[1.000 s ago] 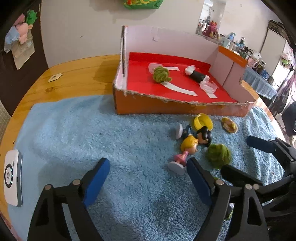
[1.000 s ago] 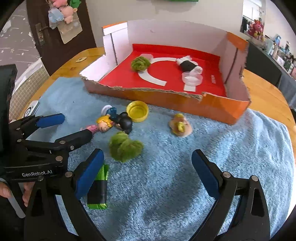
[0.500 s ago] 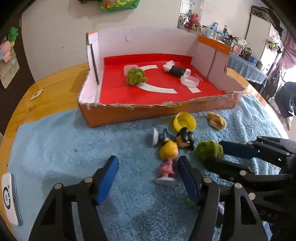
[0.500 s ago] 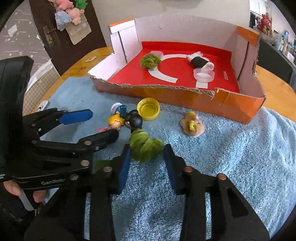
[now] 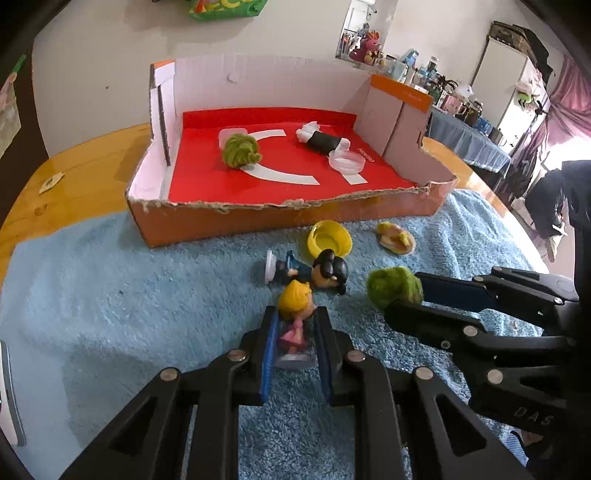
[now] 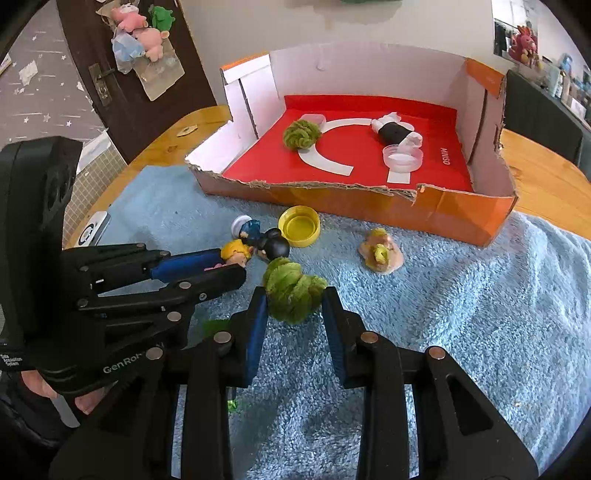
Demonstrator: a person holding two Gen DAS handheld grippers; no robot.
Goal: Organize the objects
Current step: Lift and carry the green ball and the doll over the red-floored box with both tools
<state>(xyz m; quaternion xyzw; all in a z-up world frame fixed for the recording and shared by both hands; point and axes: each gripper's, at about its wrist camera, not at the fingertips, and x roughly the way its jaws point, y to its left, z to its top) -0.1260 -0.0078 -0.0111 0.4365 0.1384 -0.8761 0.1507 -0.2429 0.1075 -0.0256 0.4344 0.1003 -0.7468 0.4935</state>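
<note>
Both tongs pinch: left tongs (image 5: 295, 332) a plastic figurine (image 5: 295, 314), right tongs (image 6: 293, 317) a fuzzy green pompom (image 6: 293, 291).

Green packet (image 6: 216, 326) mostly hidden behind the hand-held grippers; white device (image 5: 9, 398) cut off at frame edge

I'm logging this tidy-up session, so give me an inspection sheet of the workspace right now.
Surface: blue fleece towel over a wooden table.
Job's things: blonde figurine, green pom-pom, dark-haired figurine, yellow cap, shell-like toy on the towel; cardboard box holds another pom-pom, a wrapped roll, a clear lid.
Clutter: white device at the towel's edge.
Grippers: left claw shut on the blonde figurine; right claw shut on the green pom-pom.
Cables: nothing seen.
Surroundings: door with plush toys, crowded shelves.
</note>
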